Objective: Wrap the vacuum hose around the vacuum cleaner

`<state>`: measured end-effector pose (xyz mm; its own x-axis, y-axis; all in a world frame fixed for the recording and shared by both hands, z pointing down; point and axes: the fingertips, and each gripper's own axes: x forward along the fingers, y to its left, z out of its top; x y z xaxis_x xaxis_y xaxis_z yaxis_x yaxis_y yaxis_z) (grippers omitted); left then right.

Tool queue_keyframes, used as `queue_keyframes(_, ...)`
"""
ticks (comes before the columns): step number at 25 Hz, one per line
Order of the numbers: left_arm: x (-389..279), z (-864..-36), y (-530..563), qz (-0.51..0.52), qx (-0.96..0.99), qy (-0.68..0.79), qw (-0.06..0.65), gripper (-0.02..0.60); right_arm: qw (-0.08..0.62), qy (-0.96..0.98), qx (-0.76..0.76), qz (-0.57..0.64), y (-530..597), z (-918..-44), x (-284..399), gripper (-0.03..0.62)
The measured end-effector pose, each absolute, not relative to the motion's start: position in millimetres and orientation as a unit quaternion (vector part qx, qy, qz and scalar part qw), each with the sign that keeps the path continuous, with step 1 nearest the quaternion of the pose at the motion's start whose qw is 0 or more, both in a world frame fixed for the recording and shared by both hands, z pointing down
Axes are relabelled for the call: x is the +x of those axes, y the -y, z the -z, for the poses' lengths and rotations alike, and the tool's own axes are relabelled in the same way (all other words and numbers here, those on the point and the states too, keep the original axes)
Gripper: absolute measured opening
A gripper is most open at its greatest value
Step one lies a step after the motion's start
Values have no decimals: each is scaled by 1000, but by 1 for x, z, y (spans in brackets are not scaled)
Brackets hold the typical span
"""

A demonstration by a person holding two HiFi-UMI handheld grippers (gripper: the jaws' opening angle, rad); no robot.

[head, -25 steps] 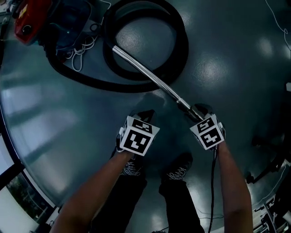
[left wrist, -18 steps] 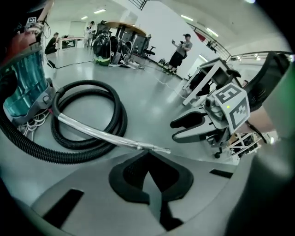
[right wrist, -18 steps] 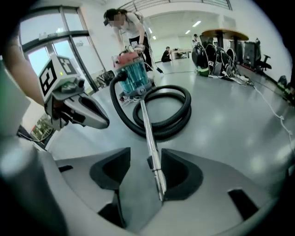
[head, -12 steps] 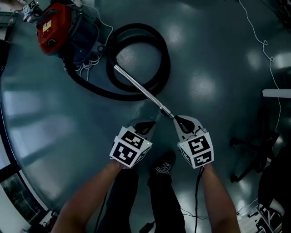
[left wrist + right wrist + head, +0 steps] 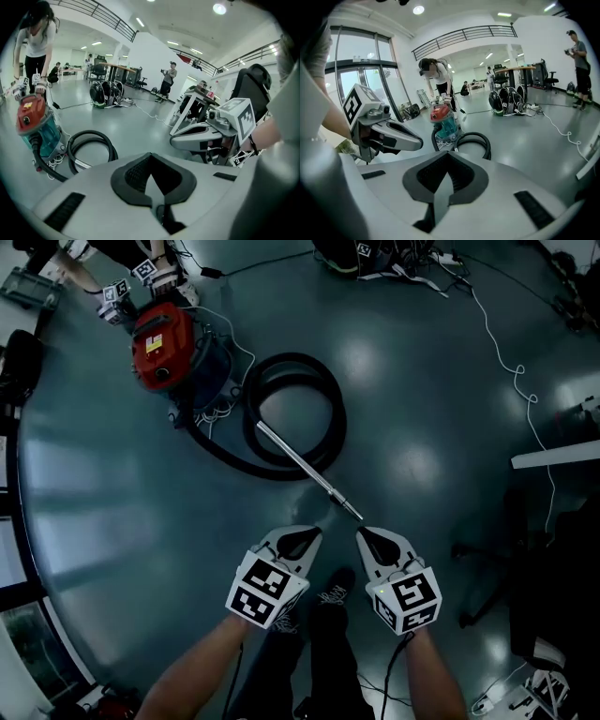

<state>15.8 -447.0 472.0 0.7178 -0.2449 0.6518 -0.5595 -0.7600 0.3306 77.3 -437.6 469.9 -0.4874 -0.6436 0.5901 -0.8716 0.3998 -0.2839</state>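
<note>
The left gripper [image 5: 302, 540] and the right gripper [image 5: 375, 542] are held side by side above the grey floor [image 5: 141, 502]. Each has its jaws brought fully together, and nothing is caught between them. The person's shoes [image 5: 330, 592] can be seen beneath them.

Just beyond the gripper tips, the free end of the metal wand [image 5: 305, 468] lies on the floor, touched by neither gripper. The wand is laid slantwise, up and to the left, across the near rim of the coil formed by the black vacuum hose [image 5: 336, 418]. That hose is looped flat on the floor, not wound round the machine. From the coil it is led left to the red-topped vacuum cleaner [image 5: 161, 343], which stands just beside it. A white power cord [image 5: 202, 413] is bunched between cleaner and coil.

At the far side of the cleaner a second person [image 5: 35, 33] is bent over it with marker cubes at the hands, so that side is occupied.

To the right, well apart from the hose, a thin white cable [image 5: 516, 381] is trailed over the floor. A pale table edge [image 5: 553, 456] and a chair base [image 5: 483, 577] are found there too.

Farther off, dark round bags [image 5: 105, 93] are grouped with cables, and a standing person [image 5: 167, 79] is seen beyond.
</note>
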Motion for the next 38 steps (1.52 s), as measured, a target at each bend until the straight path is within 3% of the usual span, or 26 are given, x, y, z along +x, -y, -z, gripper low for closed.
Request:
queue_keyframes(7,-18,-363,418,-287,910,218,206,6,153,818,488,-265,409,-356,39,3)
queue_keyframes(23,-90,-112,334,-215,937,224,162,6,111,831,507,-199,323,-106,-50,3)
queue_keyframes(38,-93,26,294,-123,960,231,103,6,63,843,527,-81,290,43,-62,3)
